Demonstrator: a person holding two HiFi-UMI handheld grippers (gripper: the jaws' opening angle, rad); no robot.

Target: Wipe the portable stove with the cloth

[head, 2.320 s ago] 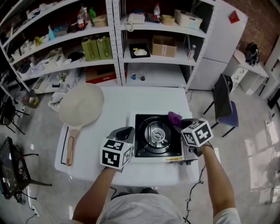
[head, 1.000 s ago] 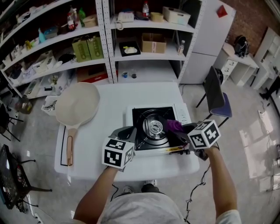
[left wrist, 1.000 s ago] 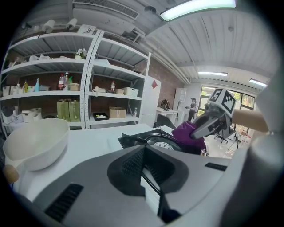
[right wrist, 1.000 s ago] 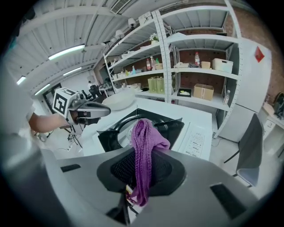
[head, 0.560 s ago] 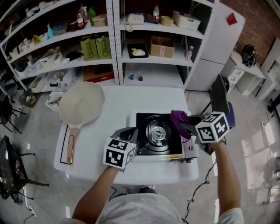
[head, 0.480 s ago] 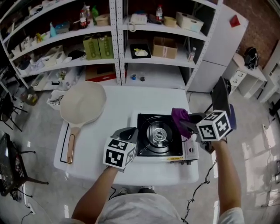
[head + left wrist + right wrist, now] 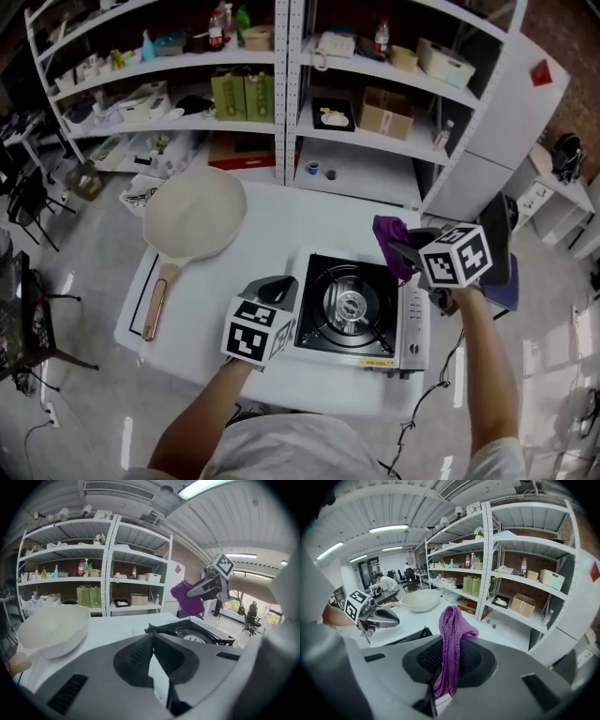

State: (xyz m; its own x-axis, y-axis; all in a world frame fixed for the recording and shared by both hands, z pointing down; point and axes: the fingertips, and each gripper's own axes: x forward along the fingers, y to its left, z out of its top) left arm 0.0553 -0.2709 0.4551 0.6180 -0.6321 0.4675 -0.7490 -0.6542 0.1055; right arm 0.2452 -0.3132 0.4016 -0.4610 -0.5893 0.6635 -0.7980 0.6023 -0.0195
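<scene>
The portable stove (image 7: 356, 309), black-topped with a silver body, sits on the white table (image 7: 272, 234). Above its back right corner hangs the purple cloth (image 7: 391, 242), with my right gripper (image 7: 403, 255) shut on it. In the right gripper view the cloth (image 7: 451, 620) bunches up out of the closed jaws. My left gripper (image 7: 278, 287) is shut and holds nothing; it hovers at the stove's left edge. From the left gripper view the stove (image 7: 199, 631) lies ahead, with the cloth (image 7: 187, 599) raised above it.
A large cream frying pan (image 7: 194, 213) with a wooden handle (image 7: 155, 307) lies on the table's left part. Metal shelves (image 7: 281, 66) stacked with boxes and bottles stand behind the table. A chair (image 7: 502, 258) is at the right.
My right gripper has lifted the purple cloth off the stove top and carried it back towards the right rear corner. The left gripper stays by the stove's left edge.
</scene>
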